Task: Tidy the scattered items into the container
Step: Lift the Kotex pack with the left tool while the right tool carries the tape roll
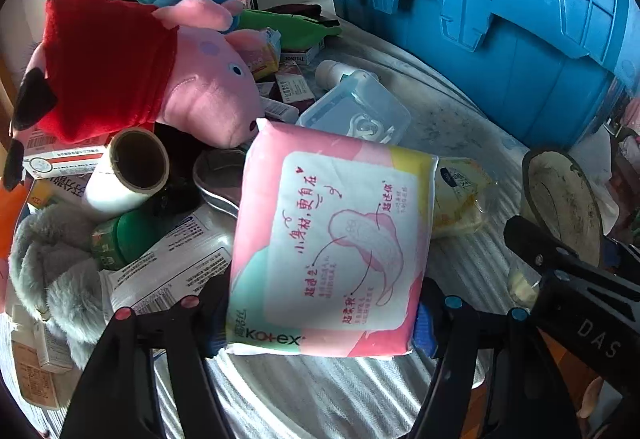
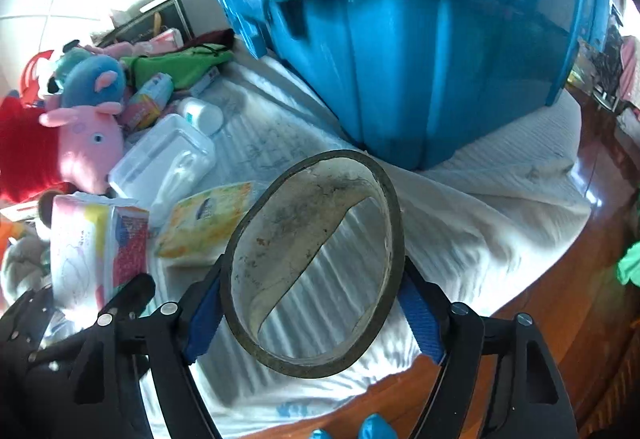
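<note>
1. A table (image 2: 540,299) of reddish-brown wood carries everything; its bare edge shows at the right and near side in the right wrist view.
2. A white ribbed cloth (image 2: 480,199) covers most of it, rumpled near the edge.
3. A big blue plastic container (image 2: 420,59) stands on the cloth at the far side.
4. A clear lidded box (image 1: 356,111) lies on the cloth, a white bottle (image 1: 334,73) just beyond it.
5. A yellow tissue pack (image 2: 204,219) lies near the clear box.
6. At the left a pile rests on the cloth: a pink plush pig (image 1: 208,91), a grey furry thing (image 1: 52,263), printed cartons (image 1: 172,263) and a green pouch (image 2: 180,65).
</note>
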Motion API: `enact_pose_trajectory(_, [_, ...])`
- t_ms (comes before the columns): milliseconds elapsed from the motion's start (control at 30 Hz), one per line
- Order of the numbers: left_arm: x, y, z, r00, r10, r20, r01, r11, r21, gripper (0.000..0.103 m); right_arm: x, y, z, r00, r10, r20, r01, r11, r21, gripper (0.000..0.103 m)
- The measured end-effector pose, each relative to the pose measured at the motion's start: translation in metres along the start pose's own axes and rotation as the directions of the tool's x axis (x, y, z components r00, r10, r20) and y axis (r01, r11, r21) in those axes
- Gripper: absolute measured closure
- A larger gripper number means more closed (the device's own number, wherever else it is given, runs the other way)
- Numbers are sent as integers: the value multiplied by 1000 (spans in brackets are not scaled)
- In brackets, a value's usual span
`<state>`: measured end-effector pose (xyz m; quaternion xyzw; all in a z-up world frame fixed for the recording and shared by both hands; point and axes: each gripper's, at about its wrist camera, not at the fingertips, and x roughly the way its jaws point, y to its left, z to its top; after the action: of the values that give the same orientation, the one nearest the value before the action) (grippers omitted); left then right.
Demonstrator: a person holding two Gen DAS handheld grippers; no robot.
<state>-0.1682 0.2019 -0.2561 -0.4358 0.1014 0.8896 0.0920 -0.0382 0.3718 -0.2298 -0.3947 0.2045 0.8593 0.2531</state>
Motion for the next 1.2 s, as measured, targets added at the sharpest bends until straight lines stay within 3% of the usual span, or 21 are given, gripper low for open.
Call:
enact_pose_trajectory(200, [-45,25,12,995,34,92,-31,999,-30,34,-47,27,0,996,71,59,-66,995,-75,25])
enact_pose_trajectory(367, [-102,61,35,975,82,206,-64,994,-91,34,-100,68,20,976,166,138,-144,977,-160,25])
enact_pose_trajectory(567, [-168,93,73,932,139,335,-86,982,-167,34,-173,112,69,918,265,296,-186,945,-271,25])
enact_pose_trajectory(667, [-199,91,98,899,155,409,-87,980,-180,34,-207,119,105,879,288,380,-175,936,-306,25])
enact_pose_trajectory(800, [-229,71,139,864,148,481,-76,983,-166,34,-243,107,157,833,285,475,-130,934,-333,25])
enact_pose_trajectory(933, [-242,27,193,844,121,522,-67,990,-122,34,-260,67,218,808,245,536,-59,939,-340,25])
enact_pose_trajectory(1067, [-234,-30,268,864,59,500,-19,996,-84,34,-253,17,286,812,181,555,26,939,-344,25])
enact_pose_trajectory(1200, [-198,-91,358,922,7,387,27,996,-82,34,-225,-48,368,855,144,499,58,928,-368,25])
